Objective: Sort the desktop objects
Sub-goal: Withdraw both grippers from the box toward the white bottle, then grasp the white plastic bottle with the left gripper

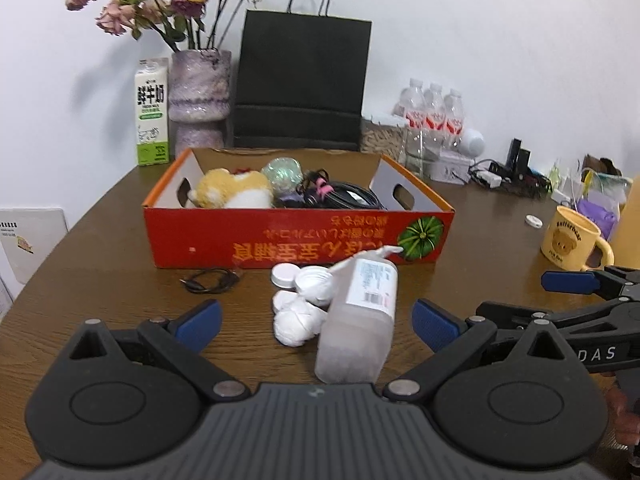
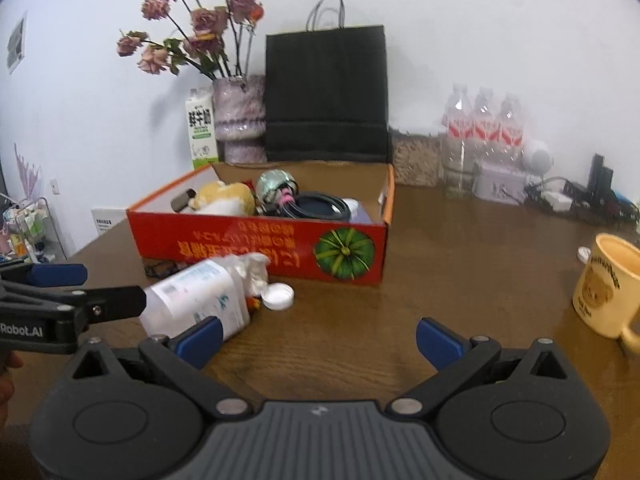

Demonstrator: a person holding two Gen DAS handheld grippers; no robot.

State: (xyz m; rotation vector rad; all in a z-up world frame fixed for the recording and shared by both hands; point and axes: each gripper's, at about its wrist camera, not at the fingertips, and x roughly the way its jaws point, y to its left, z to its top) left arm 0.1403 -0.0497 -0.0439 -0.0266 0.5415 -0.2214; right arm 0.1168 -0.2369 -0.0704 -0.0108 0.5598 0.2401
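Between left gripper (image 1: 316, 322) fingers | pump bottle (image 1: 360, 312) | untouched, lying

Open bench (image 2: 460, 264) between the red box (image 2: 256, 248) and yellow mug (image 2: 604, 292): passable. Left claw (image 1: 316, 322) spread wide; pump bottle (image 1: 360, 316), white wad (image 1: 296, 320) and loose cap (image 1: 285, 274) crowd its front. Box wall blocks straight ahead. Black cable (image 1: 210, 280) lies just left of the cap.

Both low views share the red box (image 1: 298, 236), perhaps near.
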